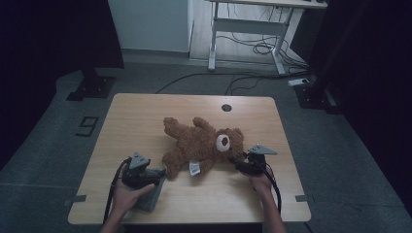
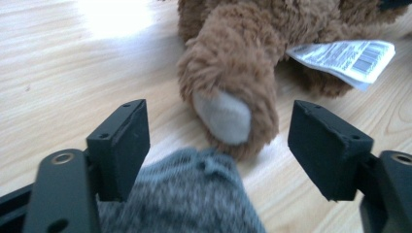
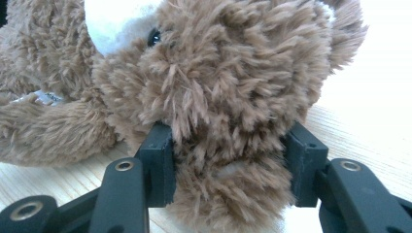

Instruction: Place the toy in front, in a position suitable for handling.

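A brown teddy bear [image 1: 204,143] lies on its back across the middle of the wooden table [image 1: 136,121], head toward the right. My right gripper [image 1: 236,162] is shut on the side of its head; in the right gripper view both jaws press into the fur [image 3: 223,73] around my right gripper [image 3: 228,165]. My left gripper [image 1: 158,172] stands open at the bear's foot [image 2: 228,97]. A grey knitted cloth [image 2: 184,194] lies between the wide jaws of my left gripper [image 2: 218,141], untouched by the pads. It also shows under the left hand as grey cloth [image 1: 148,196].
A white printed label [image 2: 350,58] sticks out from the bear's body. A round cable hole [image 1: 226,107] sits near the table's far edge. Beyond the table stand a white desk frame [image 1: 252,29] and loose cables [image 1: 262,48] on the floor.
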